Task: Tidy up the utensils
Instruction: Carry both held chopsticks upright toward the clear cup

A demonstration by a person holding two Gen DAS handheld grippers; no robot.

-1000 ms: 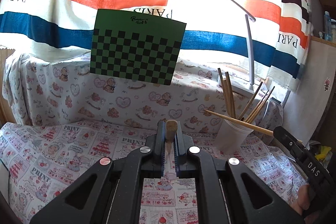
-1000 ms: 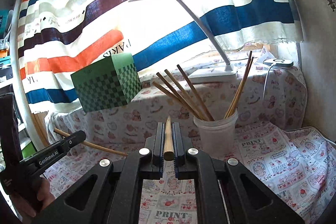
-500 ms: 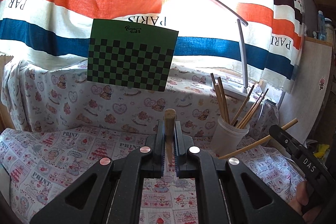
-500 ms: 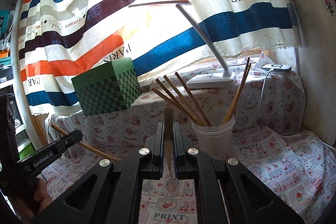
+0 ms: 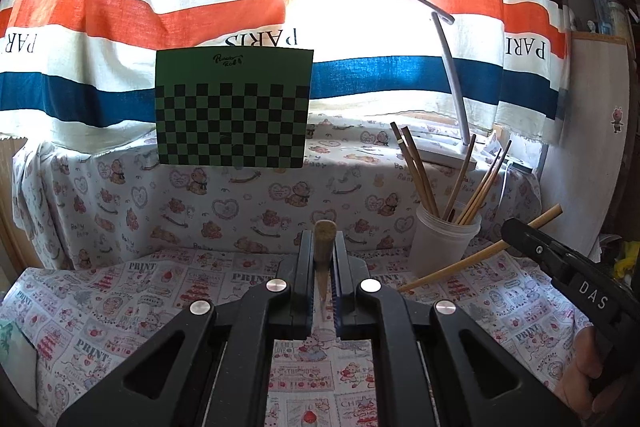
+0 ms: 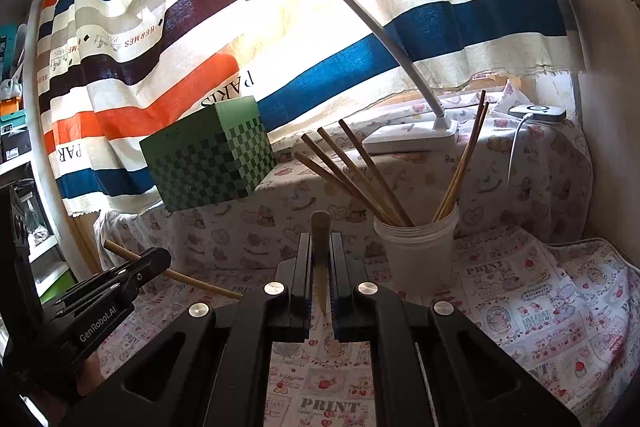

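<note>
My right fingers (image 6: pixel 320 263) have swung their clamped chopstick (image 6: pixel 320 227) end-on; left fingers (image 5: pixel 324 263) stay clenched on theirs (image 5: pixel 325 233). Cup (image 6: pixel 416 251) next.

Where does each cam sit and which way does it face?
Left wrist: on the left gripper, facing the green checkered box; own jaws clamp a chopstick; right gripper at right edge.
Right wrist: on the right gripper, facing the cup and lamp; jaws clamp a chopstick; left gripper at left edge.
Shared: cup, box, lamp, curtain.
</note>
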